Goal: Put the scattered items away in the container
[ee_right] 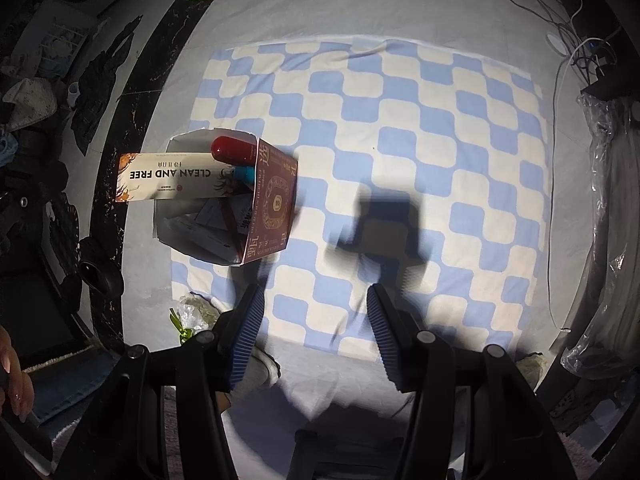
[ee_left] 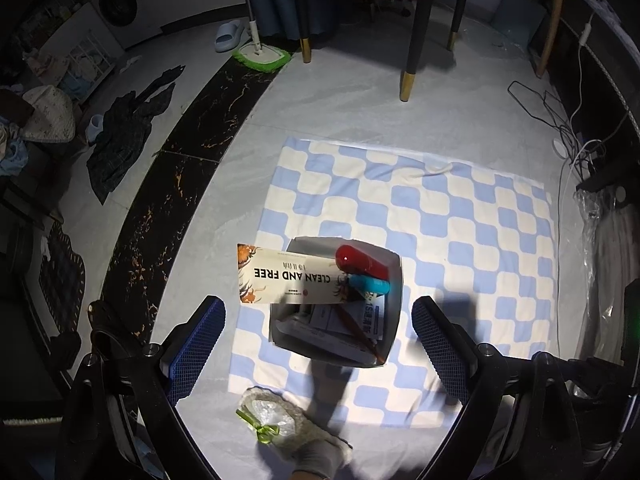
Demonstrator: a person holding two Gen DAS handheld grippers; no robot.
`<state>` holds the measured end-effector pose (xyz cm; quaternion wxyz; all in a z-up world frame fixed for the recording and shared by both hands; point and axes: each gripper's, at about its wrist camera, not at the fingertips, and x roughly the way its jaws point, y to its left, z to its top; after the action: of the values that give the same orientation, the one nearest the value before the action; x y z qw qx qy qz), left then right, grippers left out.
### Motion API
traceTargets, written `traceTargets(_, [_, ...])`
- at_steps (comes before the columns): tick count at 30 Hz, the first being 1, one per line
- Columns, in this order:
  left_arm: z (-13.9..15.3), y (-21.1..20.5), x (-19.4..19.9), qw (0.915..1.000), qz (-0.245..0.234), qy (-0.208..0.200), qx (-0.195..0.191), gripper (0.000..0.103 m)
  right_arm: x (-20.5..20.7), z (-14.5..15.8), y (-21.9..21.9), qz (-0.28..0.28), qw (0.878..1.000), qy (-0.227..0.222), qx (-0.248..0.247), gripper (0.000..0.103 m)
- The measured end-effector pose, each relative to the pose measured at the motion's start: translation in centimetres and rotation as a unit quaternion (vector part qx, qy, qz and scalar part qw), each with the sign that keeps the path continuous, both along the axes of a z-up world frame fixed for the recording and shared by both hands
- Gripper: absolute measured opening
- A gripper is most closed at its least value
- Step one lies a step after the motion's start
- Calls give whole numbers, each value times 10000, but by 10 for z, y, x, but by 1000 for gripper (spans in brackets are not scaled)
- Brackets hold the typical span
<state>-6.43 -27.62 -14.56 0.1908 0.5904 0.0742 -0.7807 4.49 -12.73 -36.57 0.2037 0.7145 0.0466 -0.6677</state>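
The box (ee_left: 335, 304) stands on the left part of the checked cloth (ee_left: 460, 216), open side up. It holds a red cylinder (ee_left: 360, 262), a blue cylinder (ee_left: 370, 285), a brown stick (ee_left: 358, 330) and several printed papers (ee_left: 340, 320). A long carton (ee_left: 288, 276) marked "CLEAN AND FREE" lies across the box rim; its left end projects past the wall, so it is judged placed but not fully seated.

No loose item shows on the open cloth in either view. One small wrapped packet (ee_left: 266, 416) with a green tie lies at the near edge of the cloth, outside the box, beside a sock-clad foot (ee_left: 320, 452). Whether it belongs to the task cannot be told.

Judgement: the task is nearly complete. Remaining work, if any, is the packet and settling the carton.

The left gripper (ee_left: 320, 344) hangs above the box, jaws spread, holding nothing. The right gripper (ee_right: 316, 336) hangs over bare cloth, well apart from the box, jaws spread, holding nothing.
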Motion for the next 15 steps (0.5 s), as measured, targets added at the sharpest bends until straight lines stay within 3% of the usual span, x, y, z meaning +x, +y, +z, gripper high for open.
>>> traceTargets(15, [-13,-2,-5,9999,23,-68,117,94,0,-11,1,27,9999,-108,91,54])
